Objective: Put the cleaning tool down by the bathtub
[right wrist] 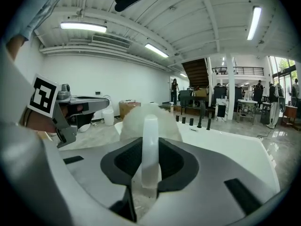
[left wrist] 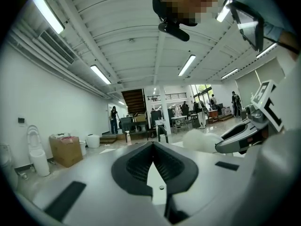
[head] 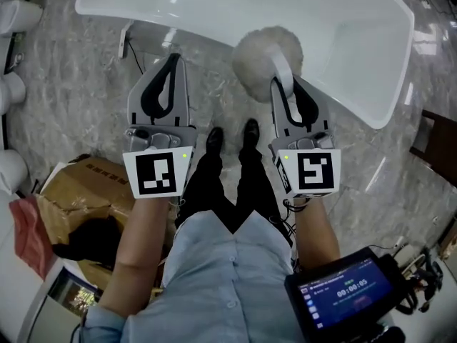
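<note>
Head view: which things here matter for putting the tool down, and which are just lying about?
In the job:
- cleaning tool
- right gripper, fingers shut on the tool's handle
- bathtub

Not in the job:
- left gripper, shut and empty
- cardboard box
- red cloth
- screen

Bright, even indoor light from the ceiling strip lights point(right wrist: 83, 26), which are blown out to white. Extra daylight comes from the windows point(right wrist: 288, 68) at the far end. In the head view there are glare streaks on the bathtub point(head: 357, 56) and the glossy floor point(head: 385, 163), and the shadows are soft. Both gripper views have heavy fisheye, bent ceiling lines and black vignetted corners. The close foreground is soft and the far hall is sharper.
</note>
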A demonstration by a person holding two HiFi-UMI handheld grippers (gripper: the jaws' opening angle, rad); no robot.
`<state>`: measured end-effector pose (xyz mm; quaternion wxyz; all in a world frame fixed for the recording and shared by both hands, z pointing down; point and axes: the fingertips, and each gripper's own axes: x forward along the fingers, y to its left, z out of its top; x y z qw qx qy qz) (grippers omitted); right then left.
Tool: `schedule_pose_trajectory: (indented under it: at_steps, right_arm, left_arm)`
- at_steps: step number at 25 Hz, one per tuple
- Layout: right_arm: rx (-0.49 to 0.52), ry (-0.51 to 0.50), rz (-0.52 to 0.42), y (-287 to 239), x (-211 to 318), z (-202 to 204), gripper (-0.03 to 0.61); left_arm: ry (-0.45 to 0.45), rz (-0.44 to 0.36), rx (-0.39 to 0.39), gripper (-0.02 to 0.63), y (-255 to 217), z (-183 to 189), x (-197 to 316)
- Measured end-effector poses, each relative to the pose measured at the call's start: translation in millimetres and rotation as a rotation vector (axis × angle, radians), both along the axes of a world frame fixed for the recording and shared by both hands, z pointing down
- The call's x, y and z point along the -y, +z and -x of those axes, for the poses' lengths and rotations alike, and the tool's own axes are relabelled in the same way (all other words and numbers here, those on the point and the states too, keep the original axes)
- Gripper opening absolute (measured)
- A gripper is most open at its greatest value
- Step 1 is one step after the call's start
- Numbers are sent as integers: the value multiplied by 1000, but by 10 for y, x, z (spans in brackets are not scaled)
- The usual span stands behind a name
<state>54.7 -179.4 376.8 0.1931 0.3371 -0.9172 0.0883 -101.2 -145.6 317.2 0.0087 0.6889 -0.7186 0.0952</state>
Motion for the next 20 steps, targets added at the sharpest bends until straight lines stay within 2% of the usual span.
schedule_pose_trajectory:
  at_steps: [11,15,20]
  right_arm:
    - [-77,-153,80,937,-576,469,97]
    - [-70,-190,59,1232,-672,634,97]
    - [-80,-203,75,1545,-728,563,97]
  left_arm:
    - [4,28,-37,14,893,287,-380]
    - [2,46,-65,14,1237,317,-454]
    - [4,51,-76,14,1513,210,-499]
